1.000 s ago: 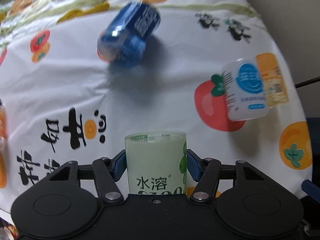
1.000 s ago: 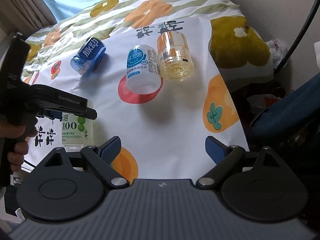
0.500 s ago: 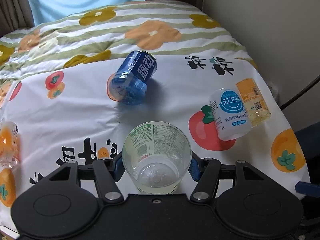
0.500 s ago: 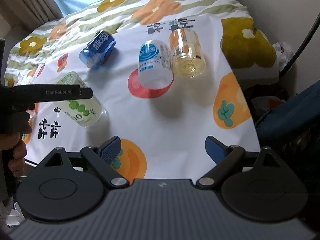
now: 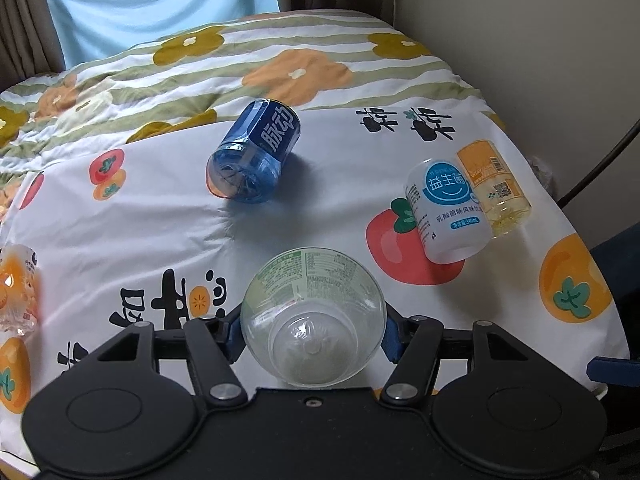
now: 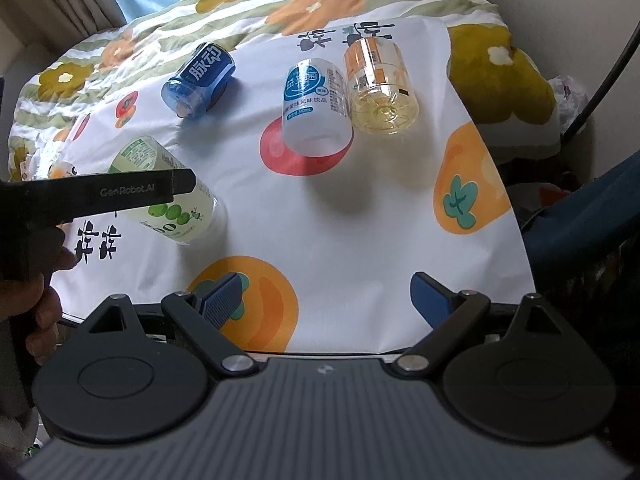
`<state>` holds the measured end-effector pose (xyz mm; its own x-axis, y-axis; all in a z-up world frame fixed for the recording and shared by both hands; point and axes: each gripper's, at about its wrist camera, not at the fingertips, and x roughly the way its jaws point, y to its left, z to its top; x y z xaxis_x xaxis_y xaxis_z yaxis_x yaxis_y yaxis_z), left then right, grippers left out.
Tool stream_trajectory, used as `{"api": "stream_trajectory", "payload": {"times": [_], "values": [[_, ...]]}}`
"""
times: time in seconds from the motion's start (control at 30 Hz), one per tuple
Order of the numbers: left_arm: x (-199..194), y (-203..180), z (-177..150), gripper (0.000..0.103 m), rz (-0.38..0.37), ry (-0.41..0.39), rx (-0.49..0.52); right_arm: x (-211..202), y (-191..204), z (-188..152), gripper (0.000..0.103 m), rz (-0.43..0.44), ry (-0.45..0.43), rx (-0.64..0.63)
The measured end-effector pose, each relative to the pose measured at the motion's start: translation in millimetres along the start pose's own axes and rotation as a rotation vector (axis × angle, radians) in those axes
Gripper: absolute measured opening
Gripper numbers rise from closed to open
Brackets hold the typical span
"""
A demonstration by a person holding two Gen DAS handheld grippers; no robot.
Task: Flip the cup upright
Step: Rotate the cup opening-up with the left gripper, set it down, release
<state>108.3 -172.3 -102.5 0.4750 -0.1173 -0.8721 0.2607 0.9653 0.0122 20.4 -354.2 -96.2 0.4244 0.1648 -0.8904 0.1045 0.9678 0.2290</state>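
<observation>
My left gripper (image 5: pixel 314 338) is shut on a pale green cup (image 5: pixel 314 316) with a green label. The cup is tilted, its open mouth toward the camera and its base visible inside. In the right wrist view the same green cup (image 6: pixel 168 196) hangs slanted above the white printed cloth (image 6: pixel 360 216), held by the left gripper (image 6: pixel 172 188). My right gripper (image 6: pixel 328 300) is open and empty, low over the cloth's near edge.
A blue cup (image 5: pixel 256 160) lies on its side at the middle back. A white cup (image 5: pixel 444 212) and a yellow cup (image 5: pixel 496 188) lie side by side at the right. An orange-printed cup (image 5: pixel 18 288) is at the left edge. A wall stands at the right.
The left gripper has tipped the green cup from standing mouth-down to slanted with its mouth toward the camera, and lifted it. The right gripper has barely moved.
</observation>
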Motion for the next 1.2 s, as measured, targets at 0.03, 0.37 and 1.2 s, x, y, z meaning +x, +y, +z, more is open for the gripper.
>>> {"api": "stream_trajectory", "payload": {"times": [0.03, 0.37, 1.2], "values": [[1.0, 0.3, 0.4, 0.067, -0.001, 0.005, 0.0, -0.1, 0.1, 0.0, 0.103, 0.0, 0.0, 0.0], [-2.5, 0.3, 1.3, 0.094, -0.005, -0.008, 0.003, -4.6, 0.0, 1.1, 0.103, -0.007, -0.008, 0.0], [-154.4, 90.8, -40.0, 0.103, 0.111, -0.195, -0.06, -70.9, 83.8, 18.9, 0.103, -0.106, -0.19, -0.119]]}}
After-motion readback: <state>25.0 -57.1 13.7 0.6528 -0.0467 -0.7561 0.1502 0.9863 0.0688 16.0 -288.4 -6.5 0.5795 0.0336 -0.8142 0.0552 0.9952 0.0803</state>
